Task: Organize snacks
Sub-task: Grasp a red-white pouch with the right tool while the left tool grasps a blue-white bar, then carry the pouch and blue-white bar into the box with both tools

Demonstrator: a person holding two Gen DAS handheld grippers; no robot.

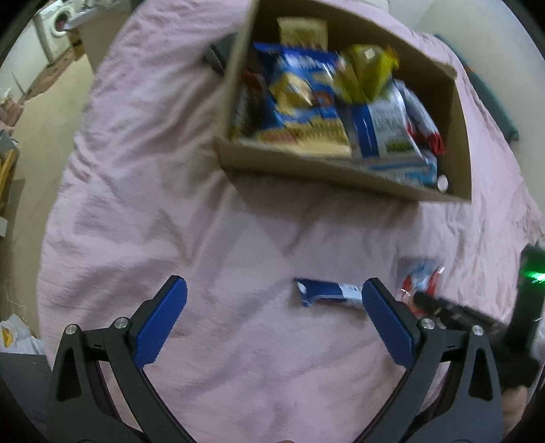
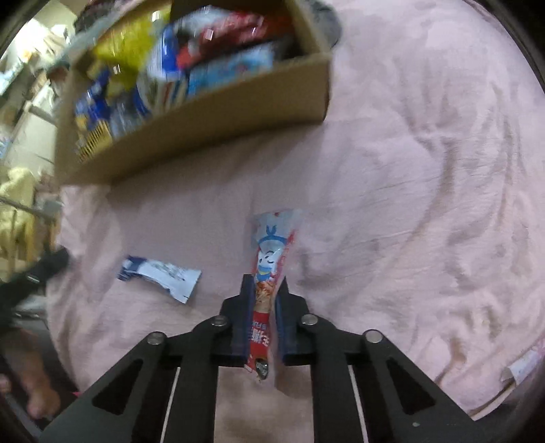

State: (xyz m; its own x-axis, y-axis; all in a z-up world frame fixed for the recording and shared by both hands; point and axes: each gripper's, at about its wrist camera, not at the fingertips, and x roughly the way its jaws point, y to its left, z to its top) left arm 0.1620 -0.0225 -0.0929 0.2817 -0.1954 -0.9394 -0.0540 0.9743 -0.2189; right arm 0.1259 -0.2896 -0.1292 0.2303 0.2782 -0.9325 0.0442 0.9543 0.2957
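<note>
A cardboard box (image 1: 340, 177) full of snack packets sits on a pink bedsheet (image 1: 170, 204); it also shows in the right wrist view (image 2: 190, 136). My left gripper (image 1: 274, 296) is open and empty above the sheet. A blue and white snack bar (image 1: 327, 294) lies just beyond its right finger, and shows in the right wrist view (image 2: 160, 276). My right gripper (image 2: 265, 289) is shut on a red and white snack packet (image 2: 272, 252) with a cartoon face, held above the sheet. The same packet (image 1: 420, 276) and the right gripper (image 1: 425, 301) show at the right of the left wrist view.
A washing machine (image 1: 56, 24) and cardboard stand on the floor beyond the bed's left edge. A white plastic bag (image 1: 17, 335) lies at lower left. Another small packet (image 2: 523, 368) lies near the bed's right edge. A grey object (image 1: 218, 56) lies behind the box.
</note>
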